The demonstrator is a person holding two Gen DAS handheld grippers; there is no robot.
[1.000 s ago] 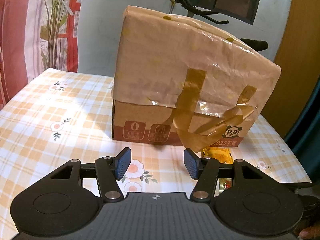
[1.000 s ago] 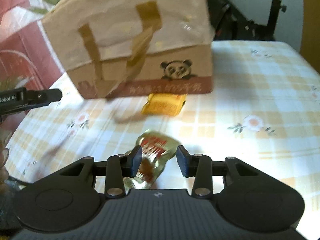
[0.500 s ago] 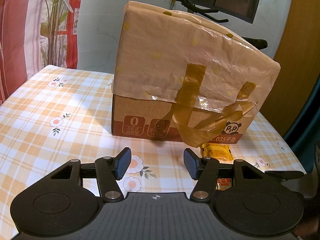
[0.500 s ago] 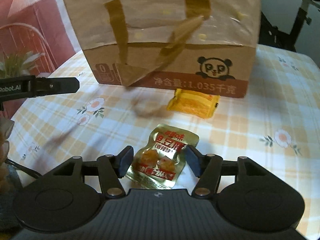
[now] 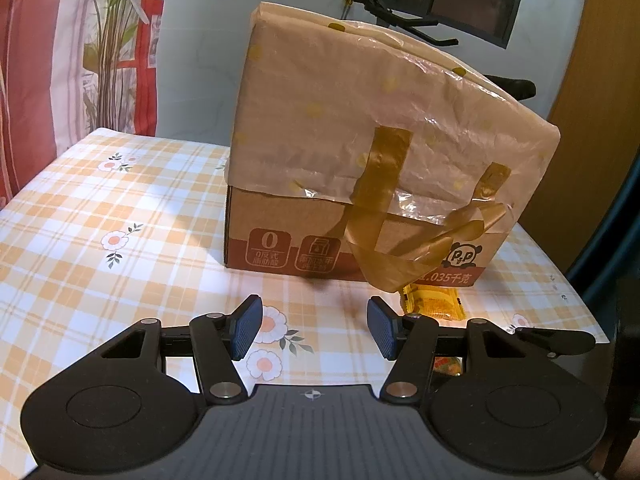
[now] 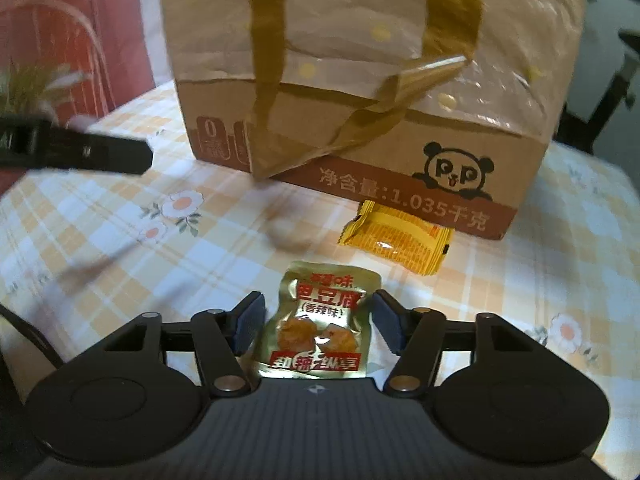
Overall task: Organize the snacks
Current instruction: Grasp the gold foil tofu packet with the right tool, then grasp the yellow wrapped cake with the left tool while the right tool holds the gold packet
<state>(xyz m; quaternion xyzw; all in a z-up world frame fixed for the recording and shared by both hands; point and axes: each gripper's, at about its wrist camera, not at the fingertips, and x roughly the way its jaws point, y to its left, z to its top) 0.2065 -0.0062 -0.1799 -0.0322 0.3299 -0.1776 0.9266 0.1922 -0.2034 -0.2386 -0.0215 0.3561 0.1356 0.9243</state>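
Observation:
A gold foil snack packet [image 6: 324,300] with red print lies flat on the checked tablecloth. It sits between the fingers of my right gripper [image 6: 316,326], whose jaws are closing; the pads stand at its two edges without visibly pinching it. A yellow snack packet [image 6: 396,240] [image 5: 432,306] lies just beyond, against the foot of a cardboard box [image 6: 400,152] [image 5: 280,232] draped with a beige bag. My left gripper [image 5: 314,328] hovers open over the cloth before the box, with nothing between its fingers.
The bag's brown handle [image 5: 384,240] hangs loose down the box front. A black bar of the other tool [image 6: 80,152] juts in from the left of the right wrist view. The table [image 5: 100,200] ends at the left and right, with a plant [image 5: 108,60] behind.
My right gripper rolled level and shifted, so the gold packet now lies straight between its fingers. Its jaws widened, then narrowed a little. The left gripper stayed still.

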